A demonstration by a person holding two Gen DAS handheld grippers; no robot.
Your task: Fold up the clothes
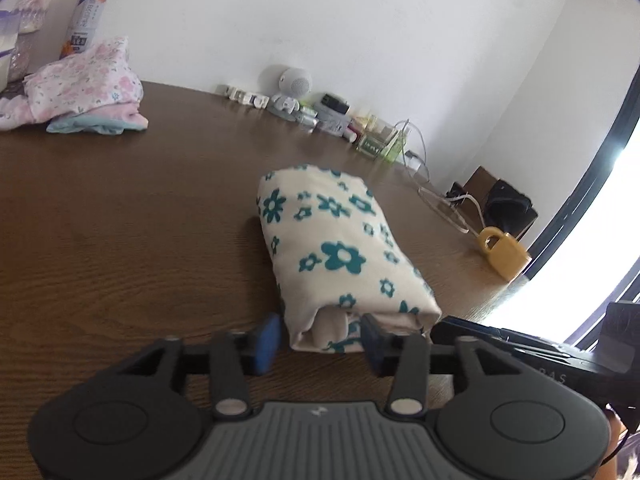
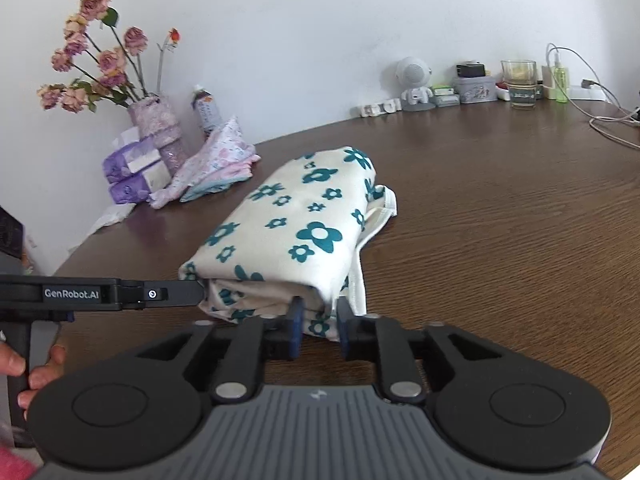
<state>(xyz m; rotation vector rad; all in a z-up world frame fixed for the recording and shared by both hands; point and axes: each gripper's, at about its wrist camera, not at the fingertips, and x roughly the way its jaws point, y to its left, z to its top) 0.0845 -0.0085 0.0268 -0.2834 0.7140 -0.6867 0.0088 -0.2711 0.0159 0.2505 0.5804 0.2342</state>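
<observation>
While the cream cloth with teal flower print (image 1: 338,248) lies folded into a thick oblong bundle on the dark brown wood-grain table (image 1: 120,220), both grippers sit at its near short end. Its long axis runs away from the cameras toward the white wall, tilted a little leftward in the left wrist view and rightward in the right wrist view; a hemmed edge (image 2: 382,216) pokes out along its right side. The left gripper (image 1: 320,340) has its blue-padded fingers spread apart, one pad beside the bundle's left corner and the other touching the layered end. The right gripper (image 2: 320,332) has its fingers drawn close around the bundle's near right corner, pinching the folded layers. Further back, a pile of pink floral garments (image 1: 86,84) rests near a plastic drink bottle (image 1: 86,16).
</observation>
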